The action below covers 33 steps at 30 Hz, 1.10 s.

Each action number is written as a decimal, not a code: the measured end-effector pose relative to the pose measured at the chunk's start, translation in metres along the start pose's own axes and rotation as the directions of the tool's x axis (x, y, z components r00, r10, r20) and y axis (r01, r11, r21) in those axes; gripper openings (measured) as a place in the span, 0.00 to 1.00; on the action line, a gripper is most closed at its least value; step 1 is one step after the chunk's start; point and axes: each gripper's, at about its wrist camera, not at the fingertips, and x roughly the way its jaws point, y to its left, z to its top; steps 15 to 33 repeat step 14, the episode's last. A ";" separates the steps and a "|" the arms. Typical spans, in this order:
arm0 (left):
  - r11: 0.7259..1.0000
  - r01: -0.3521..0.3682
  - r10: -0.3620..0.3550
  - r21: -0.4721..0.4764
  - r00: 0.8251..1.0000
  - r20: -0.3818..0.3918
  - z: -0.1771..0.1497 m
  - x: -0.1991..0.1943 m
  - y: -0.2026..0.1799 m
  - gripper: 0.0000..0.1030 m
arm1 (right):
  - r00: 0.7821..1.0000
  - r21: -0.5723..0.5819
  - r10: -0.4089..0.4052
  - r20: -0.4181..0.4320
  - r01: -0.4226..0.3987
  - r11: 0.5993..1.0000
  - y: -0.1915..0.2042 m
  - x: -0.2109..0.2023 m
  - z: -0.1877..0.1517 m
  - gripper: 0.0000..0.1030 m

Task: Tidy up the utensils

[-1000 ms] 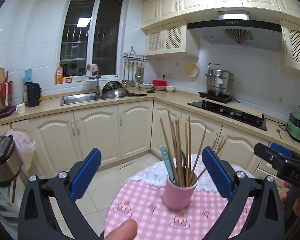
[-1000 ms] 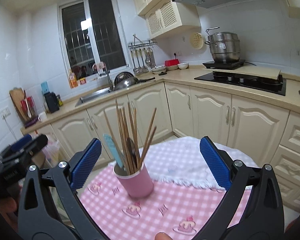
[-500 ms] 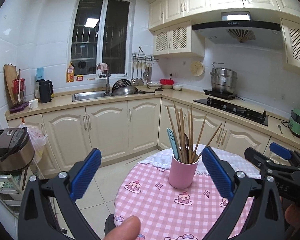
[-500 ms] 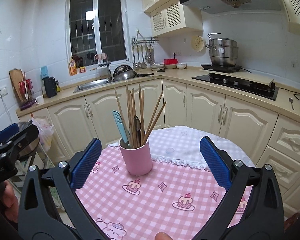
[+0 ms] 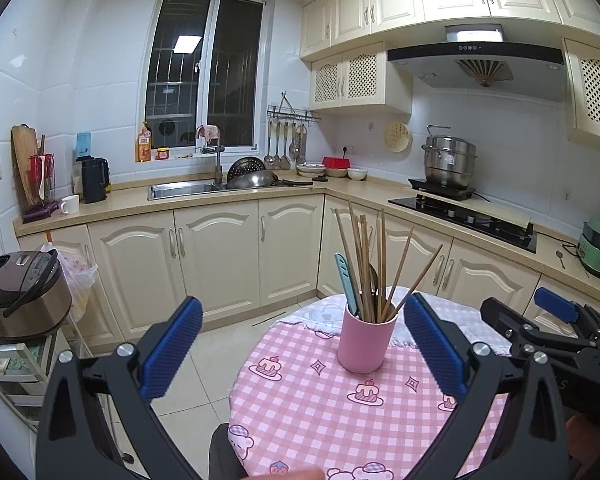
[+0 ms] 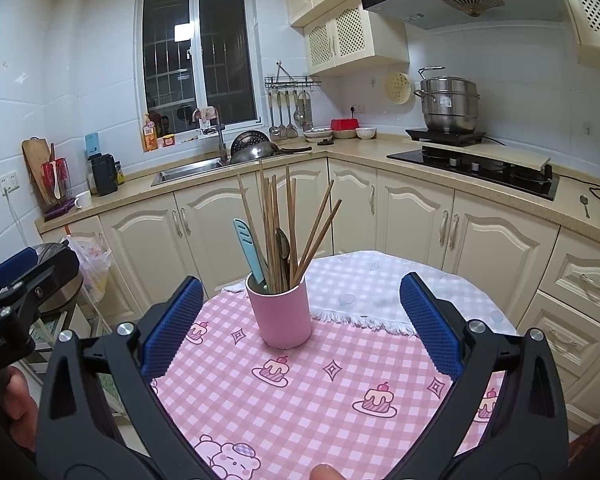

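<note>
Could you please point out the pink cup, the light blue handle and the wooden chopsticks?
Pink cylindrical cup (image 6: pixel 282 316), right wrist view, front wall.
Light blue plastic handle (image 6: pixel 249 246), right wrist view, mid handle.
Wooden chopsticks (image 5: pixel 366 256), left wrist view, middle of the bundle.

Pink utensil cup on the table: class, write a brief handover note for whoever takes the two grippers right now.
Left gripper: open, empty, held back from the table.
Right gripper: open, empty, also held back.
Pink cup stands upright on the checked tablecloth, holding wooden chopsticks, a light blue handled utensil and a metal spoon.
Done: nothing visibly sorted outside the cup.
Left: everything; approach the cup.
</note>
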 end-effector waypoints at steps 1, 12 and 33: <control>1.000 0.003 -0.003 -0.004 1.000 0.003 -0.001 -0.001 0.001 0.96 | 1.000 0.001 0.001 -0.001 -0.001 1.000 -0.001 0.000 0.000 0.94; 1.000 -0.015 0.015 -0.006 1.000 0.005 -0.003 0.002 -0.001 0.96 | 1.000 0.003 0.000 -0.001 0.000 1.000 0.000 0.001 0.000 0.94; 1.000 -0.011 0.011 -0.007 1.000 0.005 -0.003 0.002 -0.002 0.96 | 1.000 0.004 0.001 0.001 -0.001 1.000 -0.001 0.001 0.000 0.94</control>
